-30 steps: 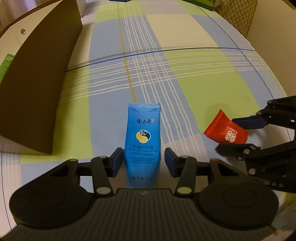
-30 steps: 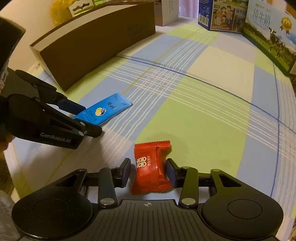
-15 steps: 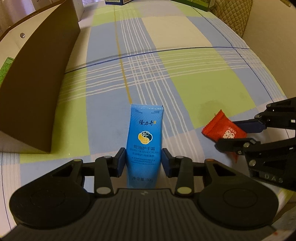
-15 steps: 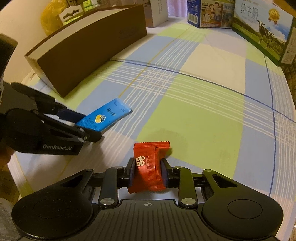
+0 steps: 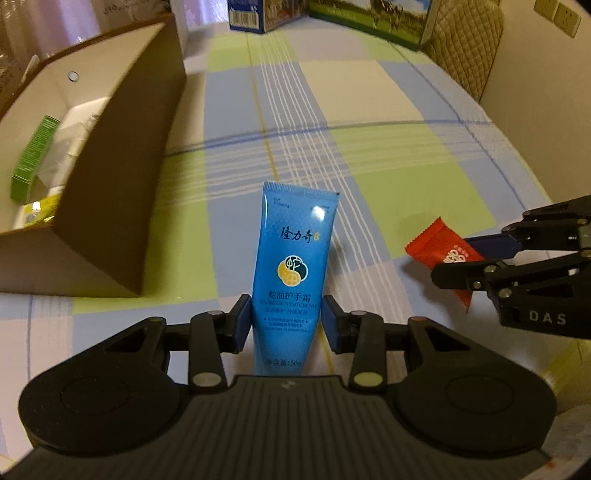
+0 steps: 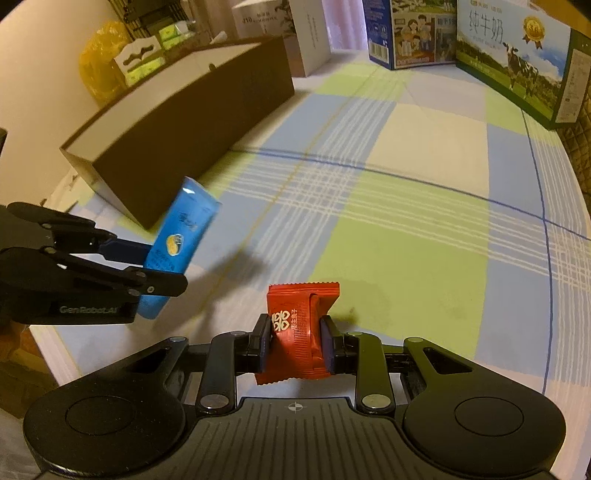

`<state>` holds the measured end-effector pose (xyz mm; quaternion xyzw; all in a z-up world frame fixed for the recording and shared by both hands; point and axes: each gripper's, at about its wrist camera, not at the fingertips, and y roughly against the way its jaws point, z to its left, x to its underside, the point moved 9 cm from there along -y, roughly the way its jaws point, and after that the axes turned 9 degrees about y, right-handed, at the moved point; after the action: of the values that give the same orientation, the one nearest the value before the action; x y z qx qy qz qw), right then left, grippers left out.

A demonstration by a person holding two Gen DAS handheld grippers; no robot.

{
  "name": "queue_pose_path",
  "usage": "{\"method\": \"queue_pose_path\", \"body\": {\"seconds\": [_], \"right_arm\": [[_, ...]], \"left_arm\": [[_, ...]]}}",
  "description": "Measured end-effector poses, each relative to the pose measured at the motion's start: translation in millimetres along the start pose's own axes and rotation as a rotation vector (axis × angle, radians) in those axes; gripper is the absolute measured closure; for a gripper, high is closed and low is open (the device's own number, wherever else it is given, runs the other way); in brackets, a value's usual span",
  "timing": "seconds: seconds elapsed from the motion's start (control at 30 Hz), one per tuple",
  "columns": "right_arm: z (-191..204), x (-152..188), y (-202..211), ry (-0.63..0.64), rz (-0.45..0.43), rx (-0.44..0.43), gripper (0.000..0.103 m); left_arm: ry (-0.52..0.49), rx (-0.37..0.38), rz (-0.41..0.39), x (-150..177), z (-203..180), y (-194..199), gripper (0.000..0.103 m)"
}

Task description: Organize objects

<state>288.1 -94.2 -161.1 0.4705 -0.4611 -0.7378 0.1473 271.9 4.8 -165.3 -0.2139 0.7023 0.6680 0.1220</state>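
Left gripper (image 5: 287,314) is clamped on the lower part of a blue hand-cream tube (image 5: 293,266), blue pads pressed against both sides, crimped end pointing away from the camera. In the right wrist view the same gripper (image 6: 155,266) holds the tube (image 6: 177,243) tilted and clear of the cloth, close to the near corner of the brown box (image 6: 177,147).

Right gripper (image 6: 295,343) is closed on a red candy packet (image 6: 299,328), pads squeezing its middle so the wrapper bulges, serrated end up front. Packet is off the table; its shadow falls on the green patch below. From the left wrist view the right gripper (image 5: 476,254) sits at the right edge with the packet (image 5: 439,254) sticking out to the left of its fingers (image 5: 461,275).

Both items are over a checked tablecloth (image 5: 388,122) in blue, green and cream. To the left, the open brown box (image 5: 122,166) has white inner walls and holds a green carton (image 5: 33,158) plus some pale items that can't be made out. At the far end of the table stand milk cartons (image 6: 513,55) and a white box (image 6: 310,33). A quilted chair back (image 5: 465,51) is at the far right.
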Motion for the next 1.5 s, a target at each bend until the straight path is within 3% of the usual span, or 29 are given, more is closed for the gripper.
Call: {"method": "queue_pose_path", "body": {"seconds": [0.17,0.2,0.23,0.33,0.6,0.73,0.93,1.17,1.3,1.5], "right_arm": [[11,-17,8,0.004,-0.035,-0.021,0.078],[14,-21,9,0.006,-0.043,-0.026,0.078],[17,-25,10,0.01,-0.052,-0.031,0.078],[26,-34,10,0.022,-0.067,-0.04,0.078],[32,-35,6,0.013,-0.059,-0.027,0.078],[26,-31,7,-0.01,-0.051,-0.009,0.078],[19,-21,13,-0.049,-0.047,0.012,0.078],[11,-7,21,-0.102,-0.039,0.037,0.078],[8,0,25,-0.127,-0.039,0.05,0.078],[8,3,29,-0.146,-0.043,0.063,0.078]], "left_arm": [[0.026,0.012,-0.049,-11,10,26,0.071],[0.031,0.009,-0.06,-14,13,30,0.089],[0.034,0.014,-0.067,-17,16,34,0.096],[0.05,0.055,-0.085,-23,20,44,0.097],[0.079,0.09,-0.056,-16,32,32,0.095],[0.051,0.074,-0.027,-8,33,18,0.072],[-0.06,0.049,0.026,-1,31,-10,0.061],[-0.176,0.039,0.065,-5,27,-38,0.06],[-0.2,0.071,0.072,-8,21,-40,0.072],[-0.223,0.075,0.067,-7,14,-37,0.073]]}}
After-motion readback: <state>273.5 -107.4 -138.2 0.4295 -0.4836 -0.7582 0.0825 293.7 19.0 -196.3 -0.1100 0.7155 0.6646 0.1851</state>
